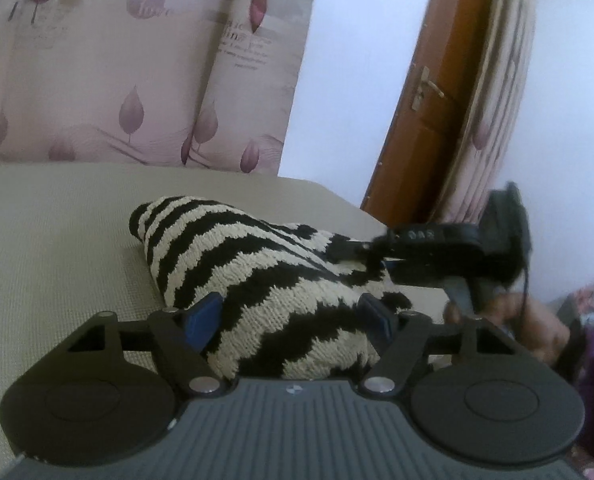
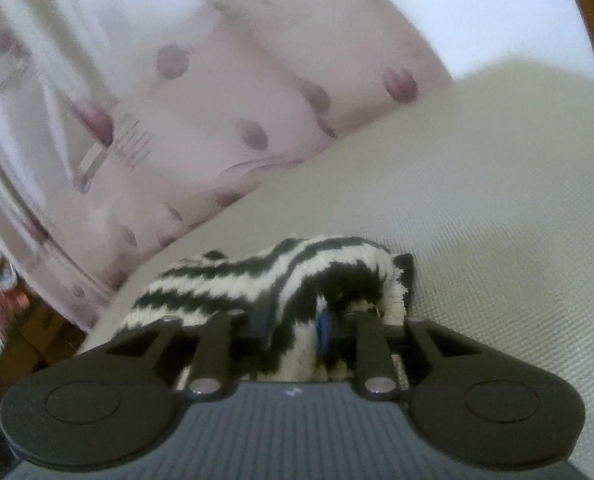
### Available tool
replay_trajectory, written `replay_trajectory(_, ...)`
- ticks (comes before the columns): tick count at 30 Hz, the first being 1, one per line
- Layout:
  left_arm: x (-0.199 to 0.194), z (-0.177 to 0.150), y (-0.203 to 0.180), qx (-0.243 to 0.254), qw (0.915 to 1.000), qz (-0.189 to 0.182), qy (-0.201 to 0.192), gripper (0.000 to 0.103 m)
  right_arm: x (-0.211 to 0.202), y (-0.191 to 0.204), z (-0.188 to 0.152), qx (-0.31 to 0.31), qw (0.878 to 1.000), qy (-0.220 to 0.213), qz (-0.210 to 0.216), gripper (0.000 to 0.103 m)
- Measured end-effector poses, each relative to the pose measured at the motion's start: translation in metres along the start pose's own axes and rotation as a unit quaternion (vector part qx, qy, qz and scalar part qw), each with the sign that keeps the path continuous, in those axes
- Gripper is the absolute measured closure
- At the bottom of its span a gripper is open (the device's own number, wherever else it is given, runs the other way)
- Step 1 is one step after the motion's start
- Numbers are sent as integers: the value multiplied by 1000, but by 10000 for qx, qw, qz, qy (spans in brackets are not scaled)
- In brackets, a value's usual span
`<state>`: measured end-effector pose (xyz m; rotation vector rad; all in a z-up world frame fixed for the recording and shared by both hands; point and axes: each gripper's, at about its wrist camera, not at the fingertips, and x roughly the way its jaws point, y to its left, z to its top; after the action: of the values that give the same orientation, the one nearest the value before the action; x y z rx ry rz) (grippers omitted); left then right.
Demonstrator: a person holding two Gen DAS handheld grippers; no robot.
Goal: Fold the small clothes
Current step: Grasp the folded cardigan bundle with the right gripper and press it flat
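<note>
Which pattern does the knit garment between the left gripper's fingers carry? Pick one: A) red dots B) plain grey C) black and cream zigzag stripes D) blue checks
C: the knit garment lying between the left gripper fingers shows black and cream zigzag stripes.

A home bedroom: leaf-print pink curtain (image 1: 137, 60), wooden door (image 1: 429, 92), beige woven mat (image 1: 57, 240).

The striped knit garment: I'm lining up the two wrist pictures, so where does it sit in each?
Left wrist: striped knit garment at centre, between the left gripper fingers.
Right wrist: lower centre, bunched in the right gripper.
Shared landmark: the pink leaf-print curtain behind the beige surface.
</note>
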<state>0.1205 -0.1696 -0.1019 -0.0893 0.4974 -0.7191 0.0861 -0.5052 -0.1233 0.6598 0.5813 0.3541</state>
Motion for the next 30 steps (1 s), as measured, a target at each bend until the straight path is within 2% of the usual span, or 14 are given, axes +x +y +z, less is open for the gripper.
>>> replay_trajectory(3, 0, -1, -3, 69, 10000, 46, -39, 31, 16, -1, 6, -29, 9998, 137, -110, 73)
replay_trajectory(5, 1, 0, -6, 58, 10000, 41, -44, 31, 22, 6, 9, -304, 9992, 65, -236, 84)
replay_trajectory(7, 2, -1, -7, 51, 10000, 9, -26, 31, 12, 27, 12, -972, 9942, -378, -275, 86)
replay_trajectory(9, 7, -3, -9, 112, 9999, 0, 99, 31, -1, 32, 10, -1265, 9888, -756, -216, 86)
replay_trajectory(10, 11, -5, -10, 129, 9998, 26, 172, 31, 2, 28, 7, -1363, 9876, -721, -305, 87)
replay_trajectory(12, 16, -10, -11, 145, 9994, 25, 308, 31, 23, 9, -3, -1398, 9878, -114, -670, 86)
replay_trajectory(15, 13, -12, -14, 306, 9990, 122, 300, 31, 12, -12, -2, -708, 9969, -168, -304, 82)
replay_trajectory(17, 7, -7, -15, 302, 9990, 170, 285, 31, -4, -16, 3, -353, 9982, -420, -230, 79)
replay_trajectory(20, -10, 7, -17, 220, 9997, 45, -68, 31, -44, -2, -1, -566, 9936, -968, -116, 76)
replay_trajectory(21, -15, 13, -19, 211, 9995, 16, -237, 30, -53, 7, -4, -673, 9925, -1017, 67, 76)
replay_trajectory(24, -12, 29, -23, 137, 9980, -89, -603, 30, -56, 33, -17, -1029, 9906, -760, 484, 76)
replay_trajectory(26, 4, 36, -22, 96, 9975, -26, -705, 40, -51, 48, -27, -1422, 9874, -534, 451, 76)
replay_trajectory(28, 28, 37, -18, -18, 9992, -30, -403, 72, -41, 53, -38, -1605, 9861, -344, 240, 76)
replay_trajectory(30, 47, 27, -14, -52, 10000, -36, -23, 80, -35, 46, -49, -1400, 9898, -152, 194, 78)
